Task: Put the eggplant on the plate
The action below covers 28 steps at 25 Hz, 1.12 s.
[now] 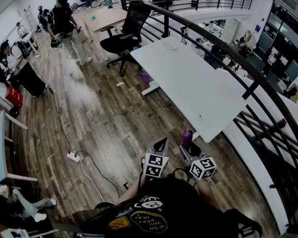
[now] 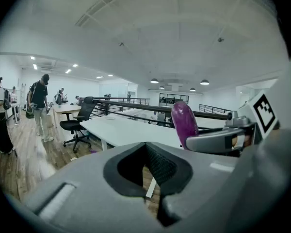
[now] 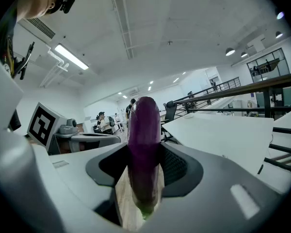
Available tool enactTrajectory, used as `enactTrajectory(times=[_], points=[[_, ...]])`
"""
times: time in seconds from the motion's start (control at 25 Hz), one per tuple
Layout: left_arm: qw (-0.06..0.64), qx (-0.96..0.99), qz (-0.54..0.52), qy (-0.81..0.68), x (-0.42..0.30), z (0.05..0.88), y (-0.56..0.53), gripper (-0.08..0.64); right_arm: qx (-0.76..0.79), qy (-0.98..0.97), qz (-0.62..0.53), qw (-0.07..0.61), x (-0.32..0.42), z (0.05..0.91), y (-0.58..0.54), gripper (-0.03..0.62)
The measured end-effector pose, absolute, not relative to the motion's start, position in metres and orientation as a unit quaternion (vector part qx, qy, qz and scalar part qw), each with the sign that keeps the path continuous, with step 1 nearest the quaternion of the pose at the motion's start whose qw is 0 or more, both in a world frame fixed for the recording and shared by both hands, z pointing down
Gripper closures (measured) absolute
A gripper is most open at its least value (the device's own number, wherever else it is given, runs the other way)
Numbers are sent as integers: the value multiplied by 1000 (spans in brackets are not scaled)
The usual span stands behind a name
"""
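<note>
The right gripper (image 3: 144,171) is clamping the eggplant (image 3: 144,125) upright between its jaws for transport to the plate (image 1: 170,46), far ahead on the table (image 1: 203,93), while the left gripper (image 2: 146,148) is idling beside it, jaws closed and empty.

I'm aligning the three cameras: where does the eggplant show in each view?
Head view: eggplant below centre, slightly right, in the right gripper.
Left gripper view: right of centre, upright.
Right gripper view: centre, between the jaws.
Shared landmark: the white table.
</note>
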<state>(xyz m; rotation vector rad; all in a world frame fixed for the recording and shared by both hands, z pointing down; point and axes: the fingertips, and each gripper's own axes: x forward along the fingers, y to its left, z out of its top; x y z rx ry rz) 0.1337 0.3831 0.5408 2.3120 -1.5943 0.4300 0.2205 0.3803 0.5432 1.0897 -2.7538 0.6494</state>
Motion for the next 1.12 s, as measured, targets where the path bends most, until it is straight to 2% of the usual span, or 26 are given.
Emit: enactTrajectory(times=[0.56, 0.88, 1.12], points=[[150, 800, 146, -563, 123, 540, 377, 555, 345, -913, 211, 55, 206, 544, 376, 388], [151, 801, 141, -562, 102, 541, 375, 555, 344, -911, 225, 23, 191, 538, 369, 387], [150, 803, 126, -563, 75, 538, 369, 555, 357, -908, 218, 24, 171, 535, 361, 387]])
